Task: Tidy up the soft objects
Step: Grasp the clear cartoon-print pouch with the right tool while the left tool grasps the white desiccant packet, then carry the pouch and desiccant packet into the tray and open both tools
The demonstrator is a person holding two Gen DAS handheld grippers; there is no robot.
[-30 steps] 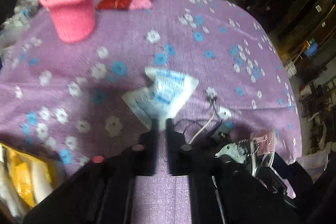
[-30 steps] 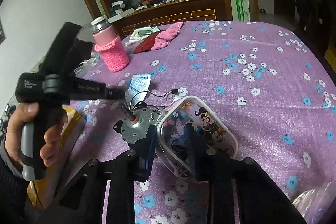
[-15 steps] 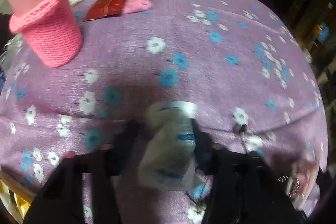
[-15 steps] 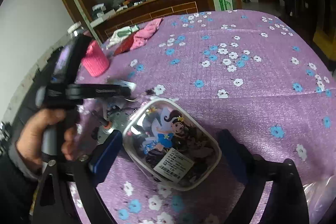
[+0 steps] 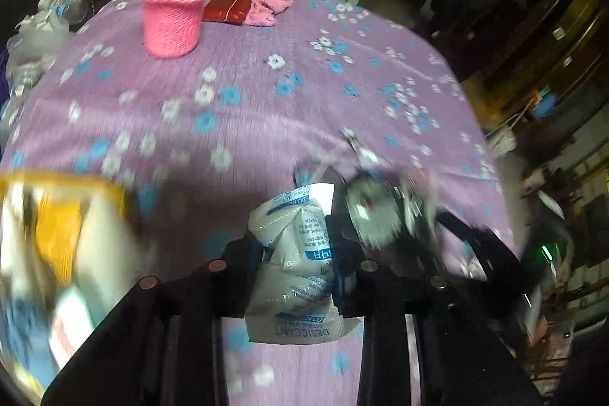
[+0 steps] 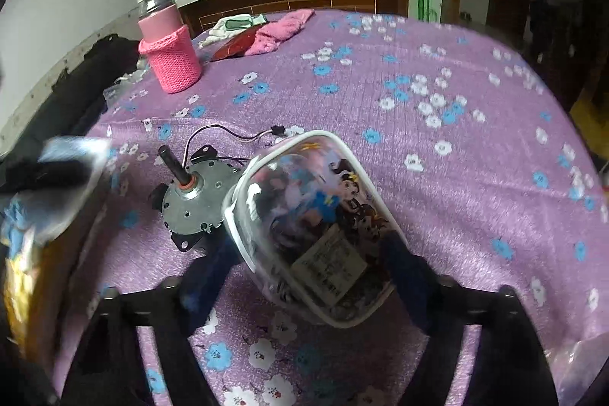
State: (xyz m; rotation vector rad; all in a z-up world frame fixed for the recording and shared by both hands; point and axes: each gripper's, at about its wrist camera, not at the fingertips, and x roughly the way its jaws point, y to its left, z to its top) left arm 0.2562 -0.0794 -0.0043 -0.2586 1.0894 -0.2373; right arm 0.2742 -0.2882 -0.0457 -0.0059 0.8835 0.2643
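Observation:
My left gripper point(image 5: 297, 253) is shut on a white desiccant packet point(image 5: 293, 284), which hangs between the fingers above the purple floral tablecloth point(image 5: 247, 94). In the right wrist view that packet is a blur at the left edge point(image 6: 72, 158). My right gripper point(image 6: 308, 253) is closing around a clear pouch with cartoon figures point(image 6: 304, 200). The pouch sits tilted between the jaws, and both pads touch its sides. A pink cloth point(image 6: 279, 31) lies at the far side of the table.
A grey motor with wires point(image 6: 194, 200) lies just left of the pouch. A bottle in a pink knitted sleeve point(image 6: 169, 58) stands at the far left, by a red wallet point(image 5: 228, 6) and a white-green cloth point(image 6: 234, 23). A yellow bag point(image 5: 57, 227) sits at the near left.
The left gripper closed on the desiccant packet and lifted it back toward the near left. The right gripper let go of the pouch, spread wide, then closed across its width, tilting it.

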